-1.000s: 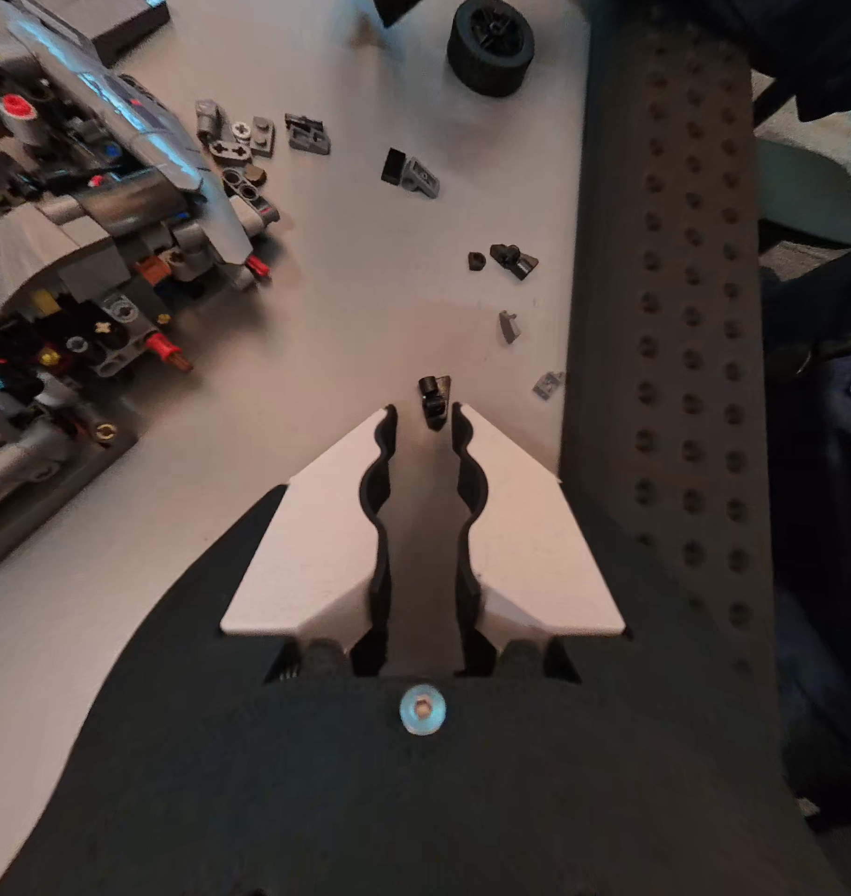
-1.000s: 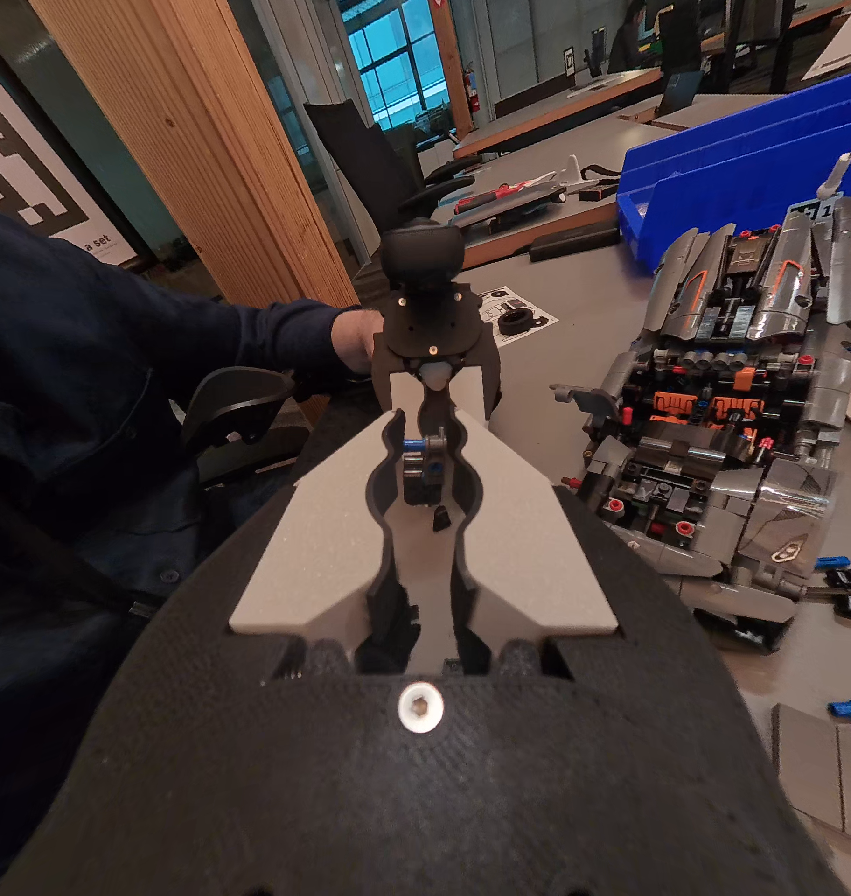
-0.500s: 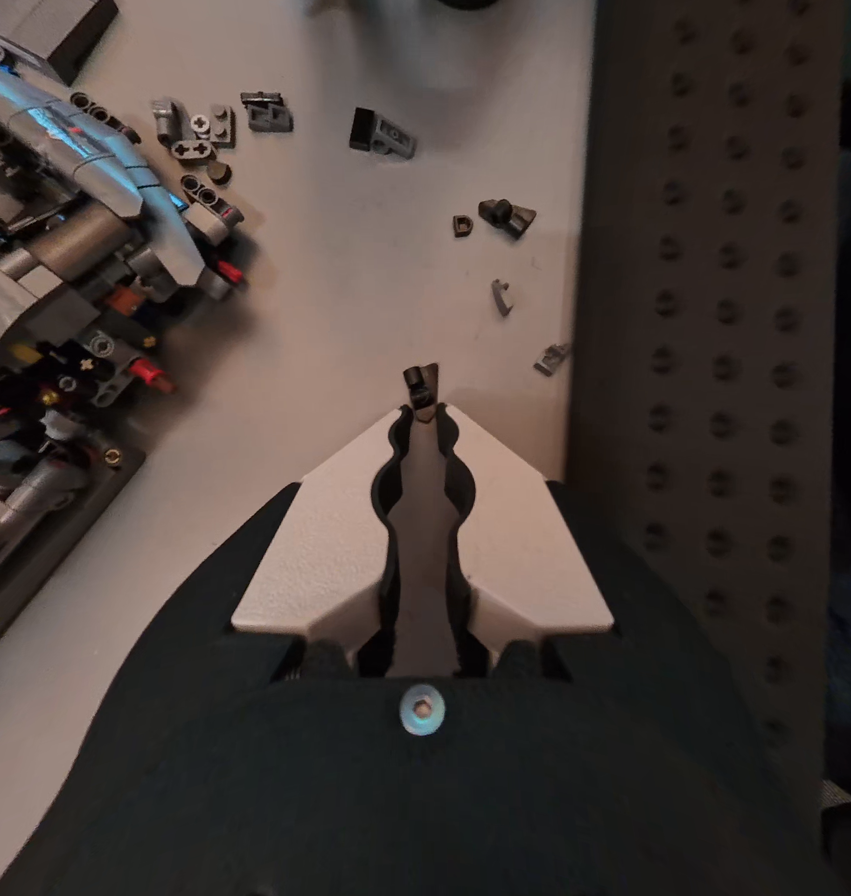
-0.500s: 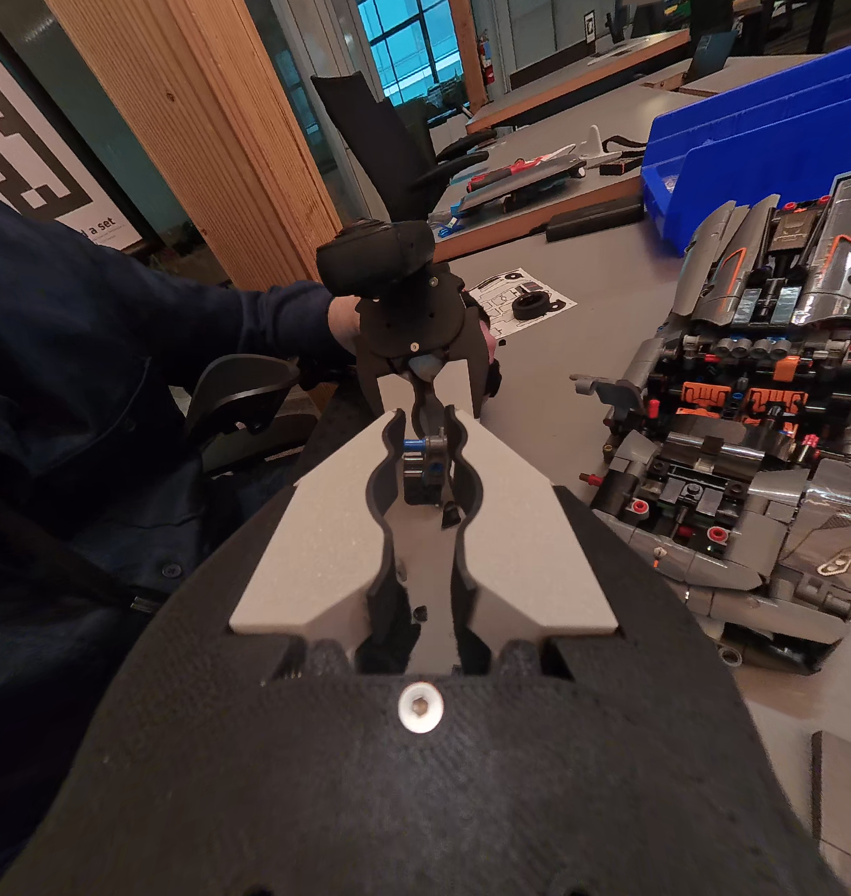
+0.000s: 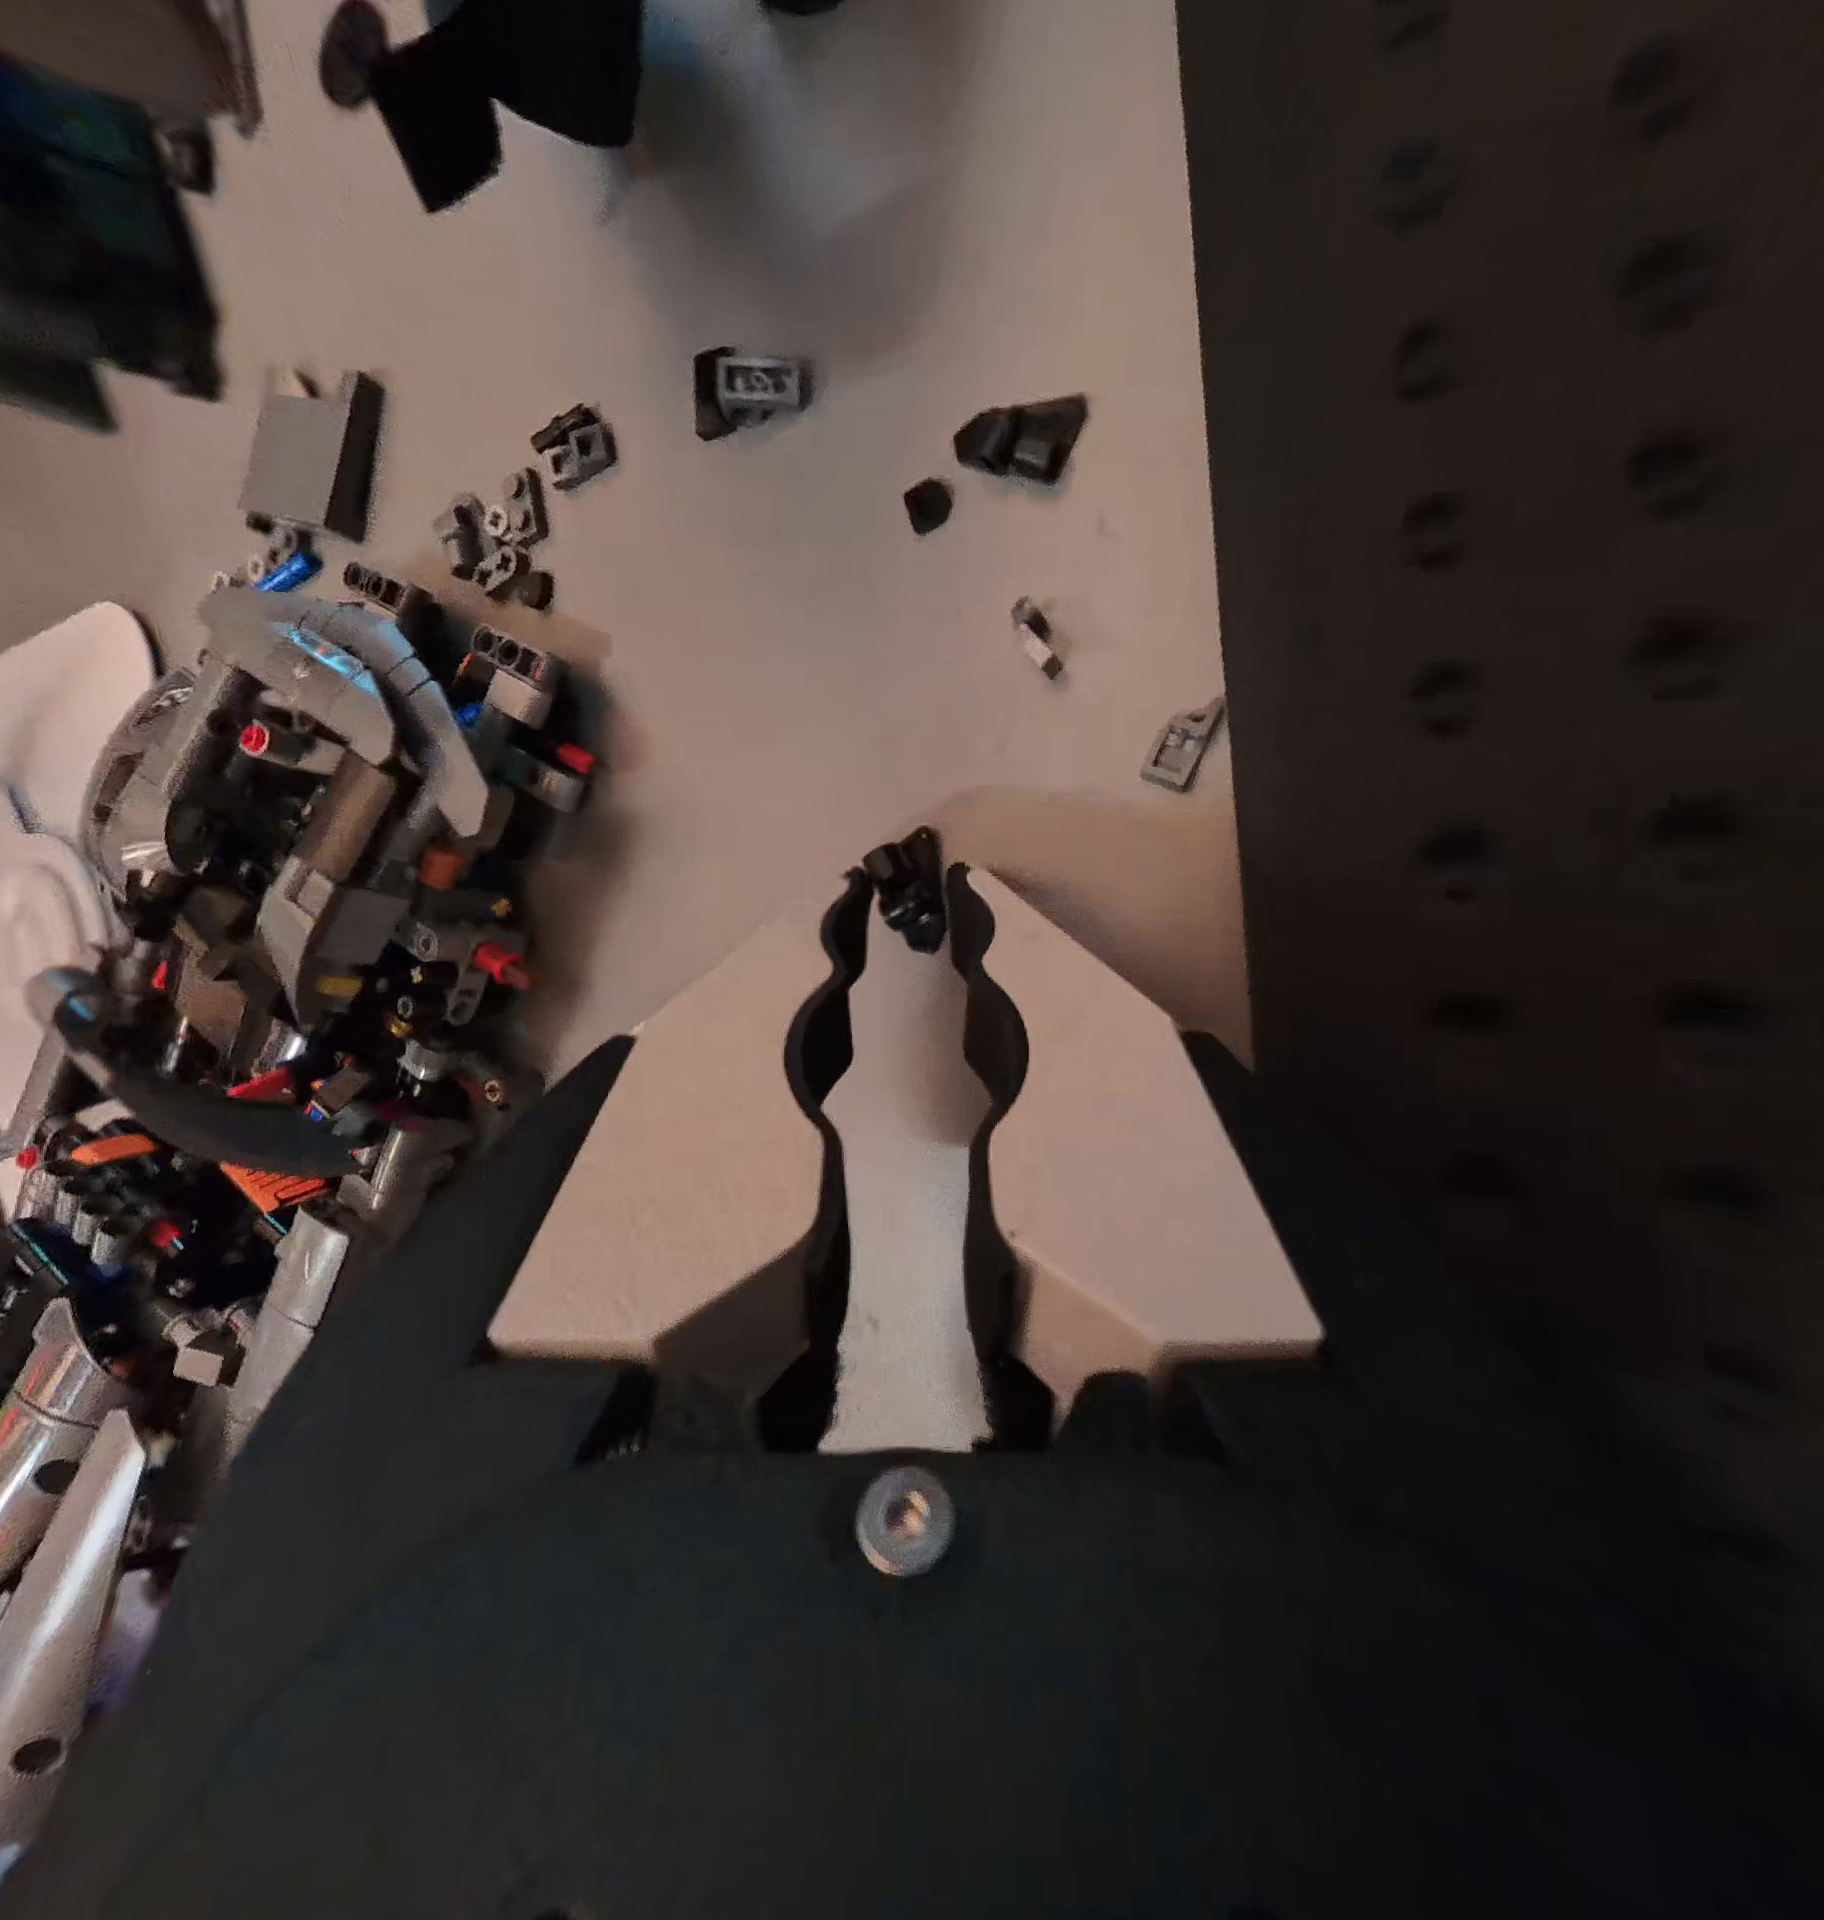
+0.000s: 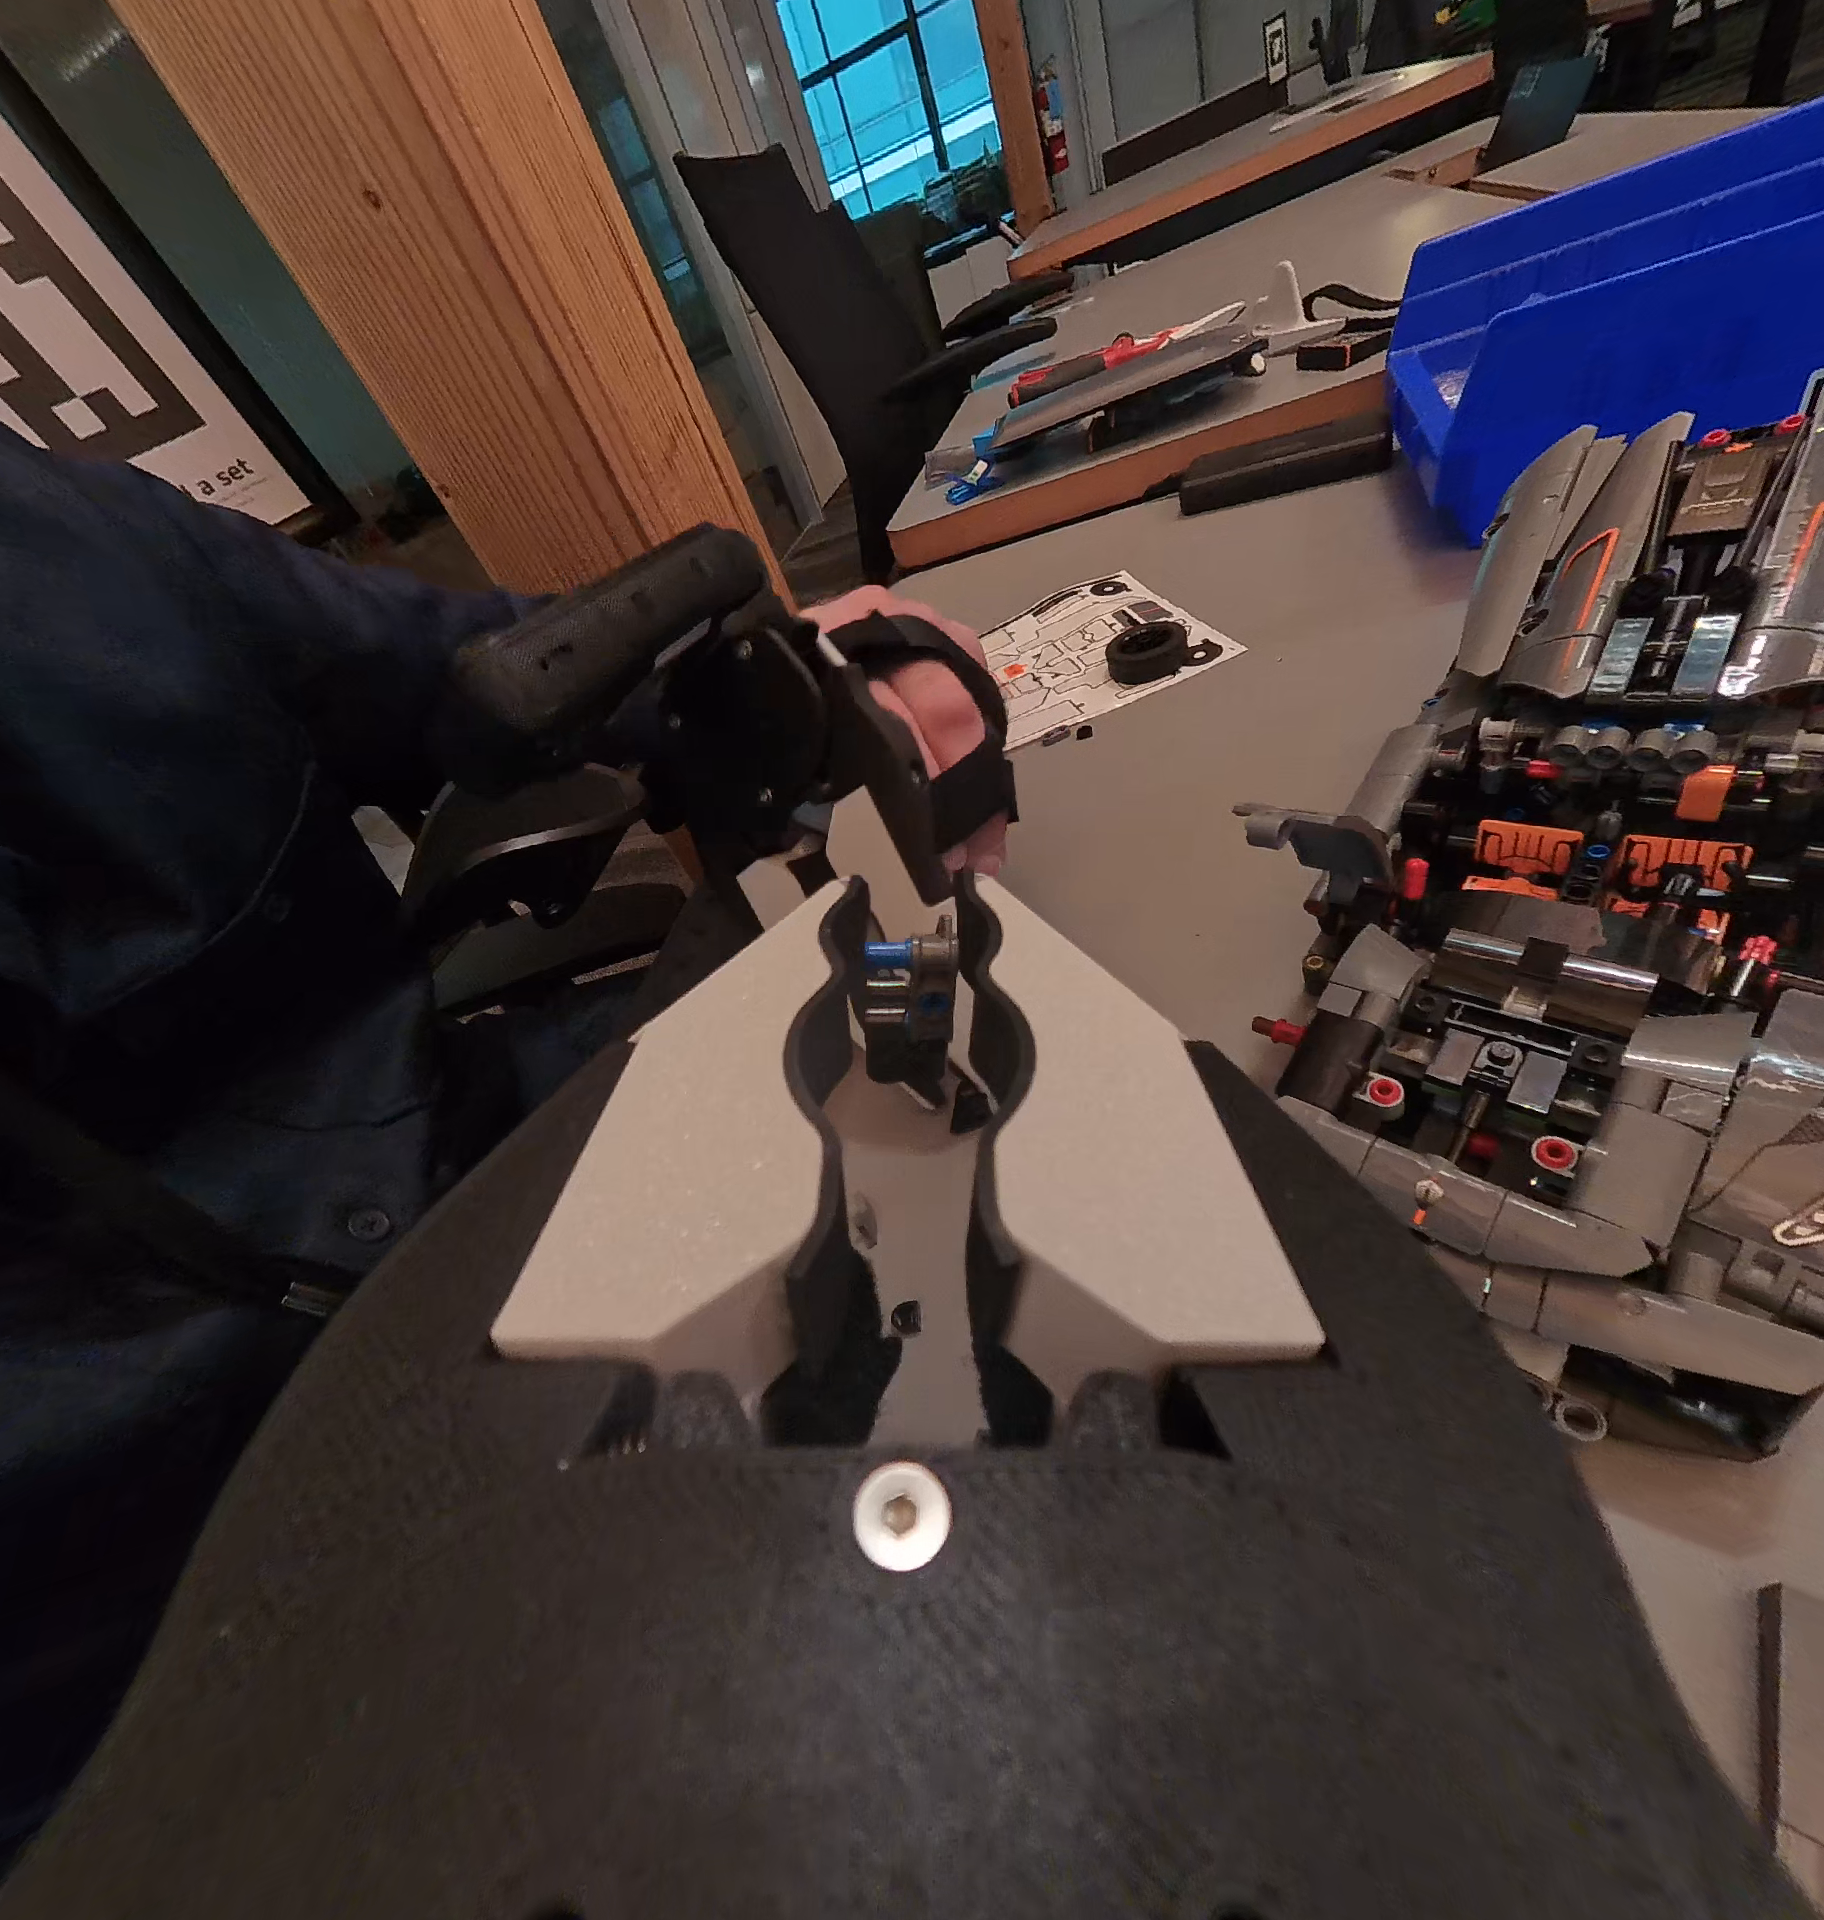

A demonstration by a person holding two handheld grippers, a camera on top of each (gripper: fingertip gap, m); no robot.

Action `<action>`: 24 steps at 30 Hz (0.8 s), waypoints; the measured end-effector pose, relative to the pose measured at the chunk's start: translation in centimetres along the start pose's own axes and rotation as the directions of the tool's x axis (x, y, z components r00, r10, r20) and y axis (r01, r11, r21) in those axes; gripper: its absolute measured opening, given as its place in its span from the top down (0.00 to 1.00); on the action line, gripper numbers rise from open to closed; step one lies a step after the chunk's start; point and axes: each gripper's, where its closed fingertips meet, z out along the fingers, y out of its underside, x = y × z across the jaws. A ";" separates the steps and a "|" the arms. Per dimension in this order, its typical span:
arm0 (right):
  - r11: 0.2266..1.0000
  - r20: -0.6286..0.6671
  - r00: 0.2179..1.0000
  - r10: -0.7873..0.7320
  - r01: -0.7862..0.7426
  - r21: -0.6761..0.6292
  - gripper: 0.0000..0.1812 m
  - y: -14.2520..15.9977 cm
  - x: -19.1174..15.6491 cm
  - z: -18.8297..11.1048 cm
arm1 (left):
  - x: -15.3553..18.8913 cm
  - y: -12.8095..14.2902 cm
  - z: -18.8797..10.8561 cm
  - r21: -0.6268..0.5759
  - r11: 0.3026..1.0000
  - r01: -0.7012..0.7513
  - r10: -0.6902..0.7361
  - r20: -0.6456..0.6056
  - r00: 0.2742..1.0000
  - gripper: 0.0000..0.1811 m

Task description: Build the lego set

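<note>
Your left gripper [image 5: 906, 883] is clenched on a small black piece [image 5: 906, 896], pinned right at its fingertips and lifted above the grey table [image 5: 783, 665]. Your right gripper [image 6: 910, 904] grasps a small grey-and-blue subassembly [image 6: 903, 992] between its fingers, set back a little from the tips. The half-built car [image 6: 1573, 935] sits to the right of that gripper, well apart. In the left wrist view motion blur smears the car and loose parts [image 5: 492, 530], so the black piece's shape is hard to make out.
</note>
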 end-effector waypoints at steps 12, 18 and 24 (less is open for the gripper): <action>1.000 0.000 1.000 -0.005 0.005 0.005 0.92 -0.2 -0.1 -0.1 | -0.1 -0.6 0.2 0.056 0.969 0.240 -0.226 -0.189 0.956 0.99; 1.000 0.002 1.000 -0.006 0.006 0.008 0.92 -0.2 -0.2 -0.1 | -0.7 -0.7 0.3 0.076 0.920 0.385 -0.342 -0.326 0.882 1.00; 1.000 0.003 1.000 -0.006 0.006 0.017 0.92 -0.5 -0.3 -0.3 | -0.2 -1.7 -0.8 0.085 0.872 0.482 -0.393 -0.466 0.793 1.00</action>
